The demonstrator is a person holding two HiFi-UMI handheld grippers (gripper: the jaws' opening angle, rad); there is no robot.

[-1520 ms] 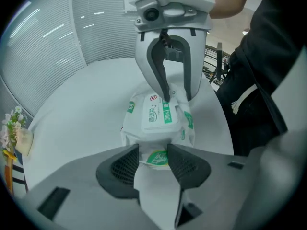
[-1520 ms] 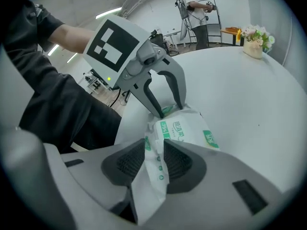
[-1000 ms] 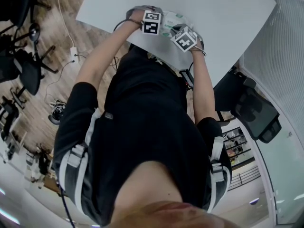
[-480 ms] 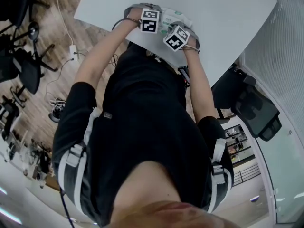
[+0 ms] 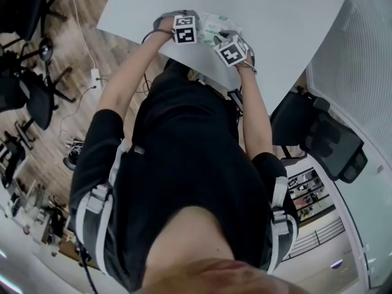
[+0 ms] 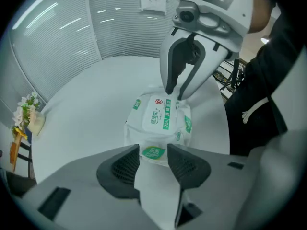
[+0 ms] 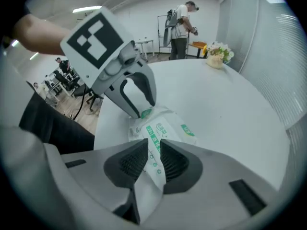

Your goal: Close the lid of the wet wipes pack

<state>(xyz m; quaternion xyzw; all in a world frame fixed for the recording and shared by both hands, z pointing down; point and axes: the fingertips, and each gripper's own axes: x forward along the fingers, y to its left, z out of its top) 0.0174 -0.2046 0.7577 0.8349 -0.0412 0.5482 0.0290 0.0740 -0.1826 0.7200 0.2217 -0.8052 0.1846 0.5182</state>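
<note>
My left claw (image 6: 152, 151) pinches the near end seam of the wet wipes pack (image 6: 183, 124), which lies on the bench (image 6: 81, 109) just beneath it. My right claw (image 7: 153, 145) is narrow, its jaws have just been opening, and it seemingly only straddles the far seam. The film is light, squashy and slick, so I'd hold the seams and press the stiff lid (image 6: 159, 114).

Glossy crinkly plastic film on wipes pack (image 6: 160, 121); table (image 6: 81, 109) smooth matt white surf.

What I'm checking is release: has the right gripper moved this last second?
Yes: against the wet wipes pack, the right gripper swung picture-left, then back. Its jaws have just been opening, pack's end between them.
</note>
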